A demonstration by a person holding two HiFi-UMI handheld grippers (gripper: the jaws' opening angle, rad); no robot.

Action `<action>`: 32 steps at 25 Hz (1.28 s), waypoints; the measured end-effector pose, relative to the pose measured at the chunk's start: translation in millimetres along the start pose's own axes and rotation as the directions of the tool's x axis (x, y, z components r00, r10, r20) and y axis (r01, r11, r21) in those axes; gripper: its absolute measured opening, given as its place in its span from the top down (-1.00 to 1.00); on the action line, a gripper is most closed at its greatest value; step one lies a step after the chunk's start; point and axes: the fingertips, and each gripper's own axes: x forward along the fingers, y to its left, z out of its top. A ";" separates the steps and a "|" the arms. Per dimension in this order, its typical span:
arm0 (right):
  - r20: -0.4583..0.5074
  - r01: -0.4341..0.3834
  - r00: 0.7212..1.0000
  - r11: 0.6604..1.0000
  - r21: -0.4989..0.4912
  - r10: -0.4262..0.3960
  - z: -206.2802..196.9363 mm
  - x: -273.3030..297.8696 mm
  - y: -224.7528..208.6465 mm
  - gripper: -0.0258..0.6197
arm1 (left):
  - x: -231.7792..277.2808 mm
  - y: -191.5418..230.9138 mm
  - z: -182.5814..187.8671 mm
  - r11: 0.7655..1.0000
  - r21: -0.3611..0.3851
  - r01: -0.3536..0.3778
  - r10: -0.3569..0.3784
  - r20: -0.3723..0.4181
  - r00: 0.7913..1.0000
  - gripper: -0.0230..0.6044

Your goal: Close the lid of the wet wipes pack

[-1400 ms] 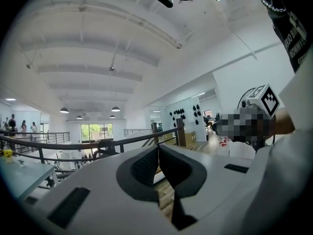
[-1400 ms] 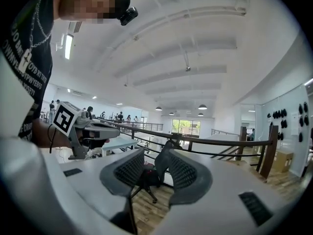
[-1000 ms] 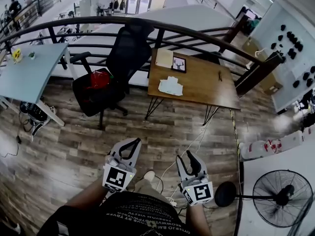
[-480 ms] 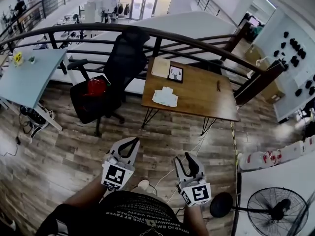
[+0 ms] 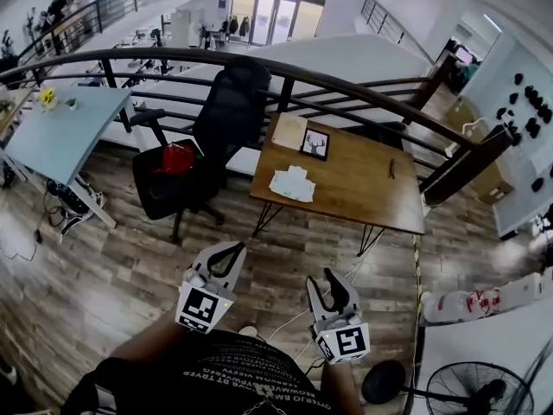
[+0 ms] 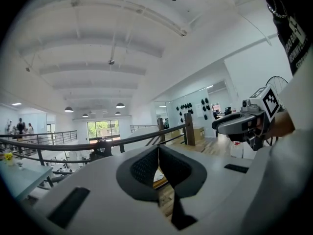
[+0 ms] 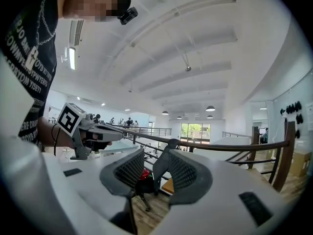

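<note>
The wet wipes pack (image 5: 292,183) is a flat white thing on the wooden table (image 5: 363,188), well ahead of both grippers; its lid is too small to make out. My left gripper (image 5: 232,258) is held out over the wooden floor, fingertips meeting, nothing in it. My right gripper (image 5: 328,285) hangs beside it, its jaws apart and empty. In the left gripper view the left gripper (image 6: 158,152) shows its pads touching. In the right gripper view the right gripper (image 7: 157,156) shows a clear gap with the chair (image 7: 145,186) behind it.
A black office chair (image 5: 207,137) with a red thing on its seat stands left of the table. A framed picture (image 5: 315,143) and a paper (image 5: 289,130) lie on the table. A curved railing (image 5: 346,76) runs behind. A light-blue desk (image 5: 60,128), floor cables (image 5: 346,275) and a fan (image 5: 484,392) surround me.
The table and chair have shifted a little in the head view and the fan has slid towards the lower right corner. Both grippers keep their place in the view, jaws unchanged.
</note>
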 end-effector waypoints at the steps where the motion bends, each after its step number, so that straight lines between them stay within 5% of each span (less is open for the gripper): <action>1: -0.001 -0.009 1.000 1.000 0.003 0.009 -2.9 1.7 0.0 0.46 | -0.2 3.0 -2.3 1.000 -0.001 -0.016 0.016 -0.006 1.000 0.83; 15: -0.030 -0.064 0.997 0.998 0.026 0.065 -24.5 35.1 -3.6 0.47 | 11.9 26.9 -24.6 0.997 -0.036 -0.069 0.068 -0.039 0.997 0.83; 32: -0.044 -0.041 0.998 0.999 0.017 0.042 -17.6 116.3 -67.0 0.47 | 119.0 67.0 -12.9 0.999 -0.038 0.007 -0.008 -0.018 1.000 0.83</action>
